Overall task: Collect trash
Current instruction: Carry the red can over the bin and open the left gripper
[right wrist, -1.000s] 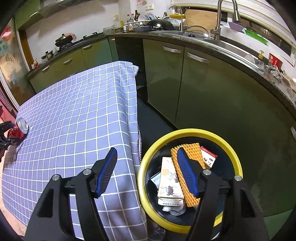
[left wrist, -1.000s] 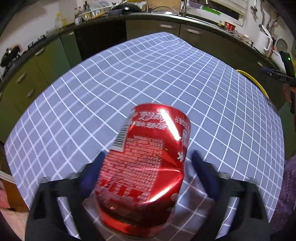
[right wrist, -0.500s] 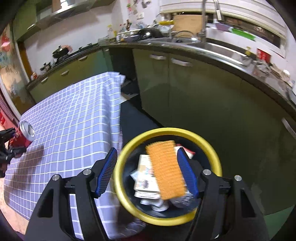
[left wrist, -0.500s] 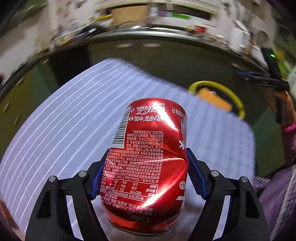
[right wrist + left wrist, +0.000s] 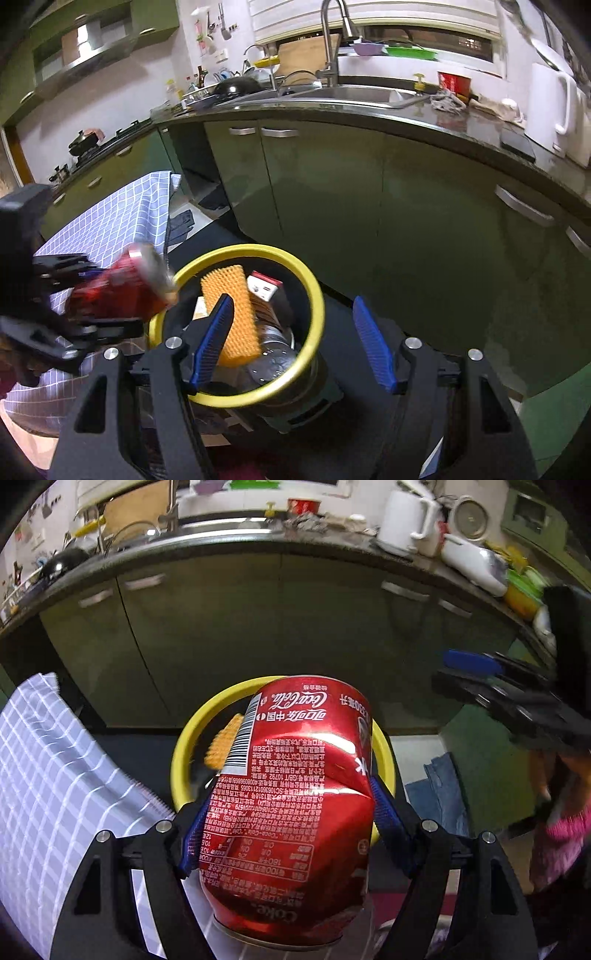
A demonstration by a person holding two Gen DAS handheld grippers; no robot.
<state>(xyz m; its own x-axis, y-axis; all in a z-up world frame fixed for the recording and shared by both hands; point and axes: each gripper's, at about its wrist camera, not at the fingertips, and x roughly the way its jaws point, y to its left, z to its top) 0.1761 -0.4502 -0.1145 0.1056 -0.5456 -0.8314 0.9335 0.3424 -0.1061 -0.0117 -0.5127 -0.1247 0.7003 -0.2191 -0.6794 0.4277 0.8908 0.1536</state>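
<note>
My left gripper (image 5: 288, 812) is shut on a dented red Coke can (image 5: 291, 794) and holds it in the air in front of the yellow-rimmed trash bin (image 5: 181, 753). In the right wrist view the can (image 5: 125, 291) hangs at the bin's left rim (image 5: 295, 264). The bin holds an orange waffle-textured piece (image 5: 231, 310), a small red and white box (image 5: 264, 290) and other trash. My right gripper (image 5: 291, 339) is open and empty, just above the bin's near right side.
The table with a blue checked cloth (image 5: 55, 794) stands left of the bin and also shows in the right wrist view (image 5: 122, 225). Dark green kitchen cabinets (image 5: 369, 206) and a counter with a sink run behind. Blue cloth (image 5: 439, 790) lies on the floor right of the bin.
My left gripper carried the can off the table and swung right to the bin. My right gripper drew back and rose a little above the bin, staying open.
</note>
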